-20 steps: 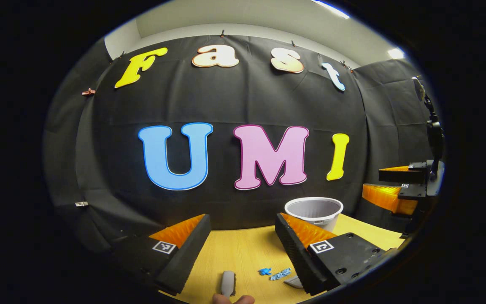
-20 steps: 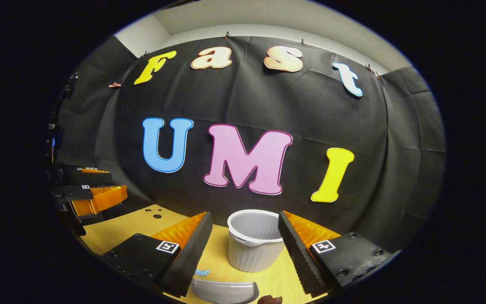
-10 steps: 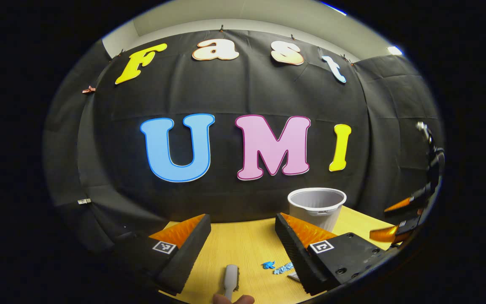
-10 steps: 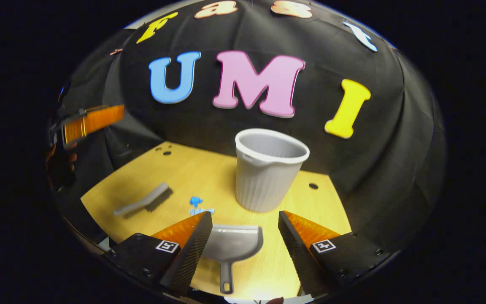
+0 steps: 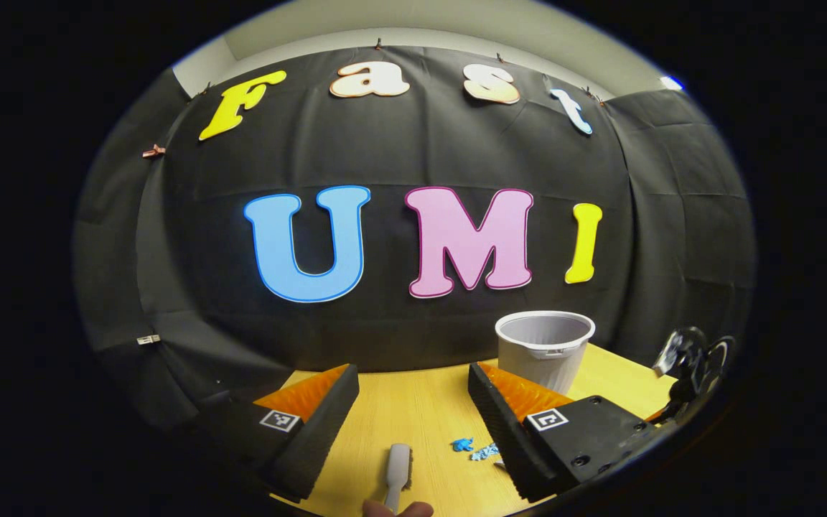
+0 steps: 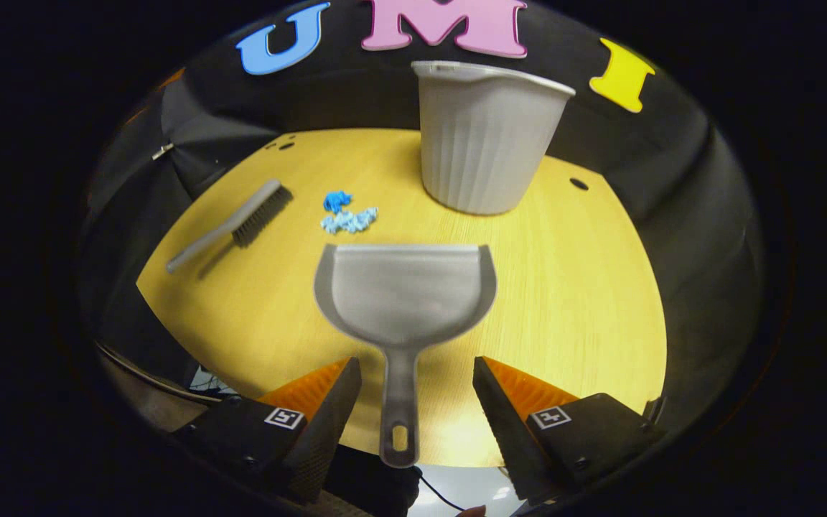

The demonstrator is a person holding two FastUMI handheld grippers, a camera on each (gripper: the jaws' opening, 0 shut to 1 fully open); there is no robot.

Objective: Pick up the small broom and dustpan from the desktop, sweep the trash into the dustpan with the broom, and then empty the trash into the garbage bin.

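In the right gripper view a grey dustpan (image 6: 405, 298) lies flat on the yellow desktop (image 6: 586, 287), its handle (image 6: 399, 402) pointing at me between the fingers of my open right gripper (image 6: 413, 402), which hovers above it. A grey small broom (image 6: 234, 224) lies to the left, with blue trash scraps (image 6: 347, 214) beside its bristles. The grey garbage bin (image 6: 484, 136) stands behind the dustpan. In the left gripper view my left gripper (image 5: 413, 424) is open and held high, with the broom (image 5: 398, 470) and the trash (image 5: 474, 449) low between its fingers and the bin (image 5: 544, 348) at the right.
The desktop's near edge (image 6: 169, 316) curves under my right gripper, with floor and a cable below it. Small holes (image 6: 578, 184) mark the desktop near the bin. Part of a dark device (image 5: 690, 359) shows at the right edge of the left gripper view.
My right gripper has tilted down and come closer over the dustpan, whose handle now lies between its fingers. The left gripper has barely shifted. The other gripper has dropped from the left gripper view's right edge.
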